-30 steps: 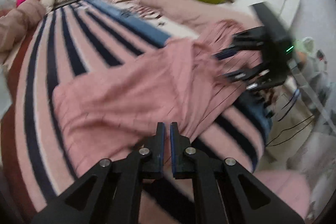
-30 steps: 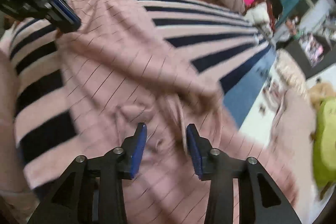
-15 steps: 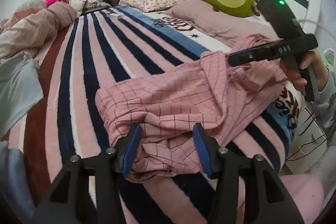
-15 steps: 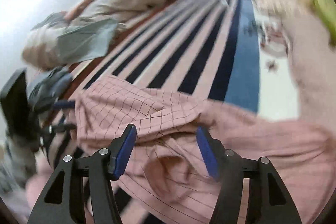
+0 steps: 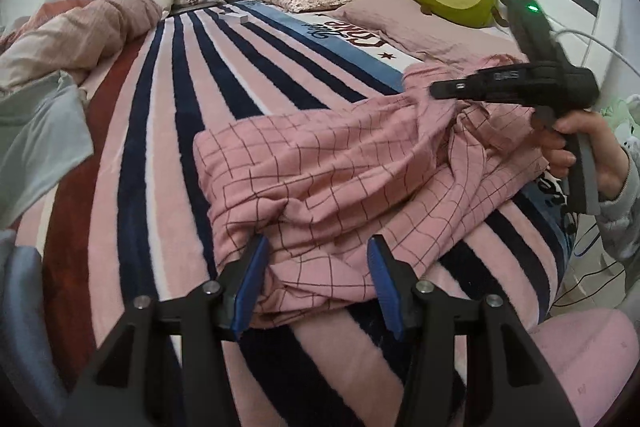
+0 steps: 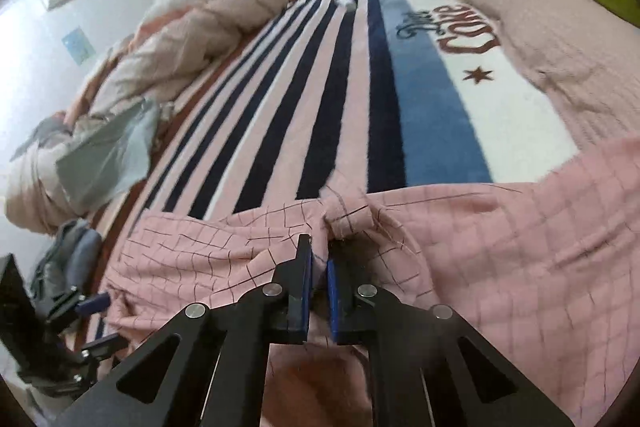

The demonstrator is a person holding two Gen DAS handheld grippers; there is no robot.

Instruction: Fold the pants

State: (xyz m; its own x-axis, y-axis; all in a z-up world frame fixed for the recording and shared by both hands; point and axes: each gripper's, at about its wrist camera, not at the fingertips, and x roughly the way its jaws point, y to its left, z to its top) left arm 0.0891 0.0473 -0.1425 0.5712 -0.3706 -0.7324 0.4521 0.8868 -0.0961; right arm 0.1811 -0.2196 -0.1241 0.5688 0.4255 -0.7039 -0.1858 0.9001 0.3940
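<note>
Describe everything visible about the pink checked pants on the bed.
The pink pants with thin dark grid lines, soft woven-looking cloth, lie crumpled and bunched across the striped plush blanket. The right claw is shut on a fold near their middle. The left claw stands open astride a rumpled edge.

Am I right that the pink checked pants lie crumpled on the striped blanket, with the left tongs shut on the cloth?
Not quite: the right tongs are shut on the pink checked pants, per the right wrist view. The left tongs are open. The striped blanket part holds.
</note>
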